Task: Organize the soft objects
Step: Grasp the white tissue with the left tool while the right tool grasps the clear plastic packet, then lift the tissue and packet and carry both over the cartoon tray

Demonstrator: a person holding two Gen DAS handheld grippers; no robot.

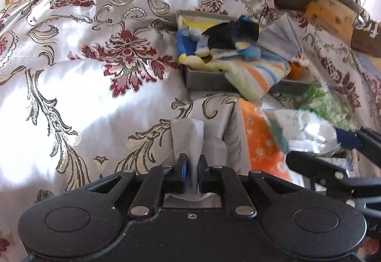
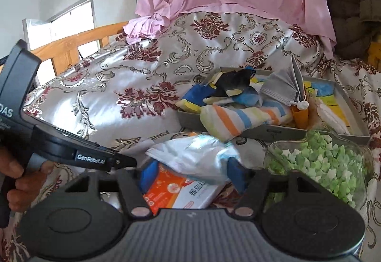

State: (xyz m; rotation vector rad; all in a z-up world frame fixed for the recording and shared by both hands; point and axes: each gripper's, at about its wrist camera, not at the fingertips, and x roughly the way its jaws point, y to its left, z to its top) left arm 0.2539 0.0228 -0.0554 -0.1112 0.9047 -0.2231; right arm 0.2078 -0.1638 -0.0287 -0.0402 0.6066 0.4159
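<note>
So the left gripper (image 1: 192, 167) has its jaws nearly closed, pinching a thin white tissue (image 1: 188, 140) that sticks up between the blue pads. The right gripper (image 2: 190, 172) is spread wide around a white plastic tissue pack (image 2: 193, 157), pads on either side, though I can't tell if they're actually squeezing it. Under that pack sits an orange packet (image 2: 176, 192). Just to the right is a glass jar of green paper stars (image 2: 321, 161). Behind all that, a grey tray (image 2: 281, 132) on the flowery satin bedspread (image 2: 100, 100) holds a striped cloth (image 2: 238, 119), a grey face mask (image 2: 281, 88) and other fabric bits.
</note>
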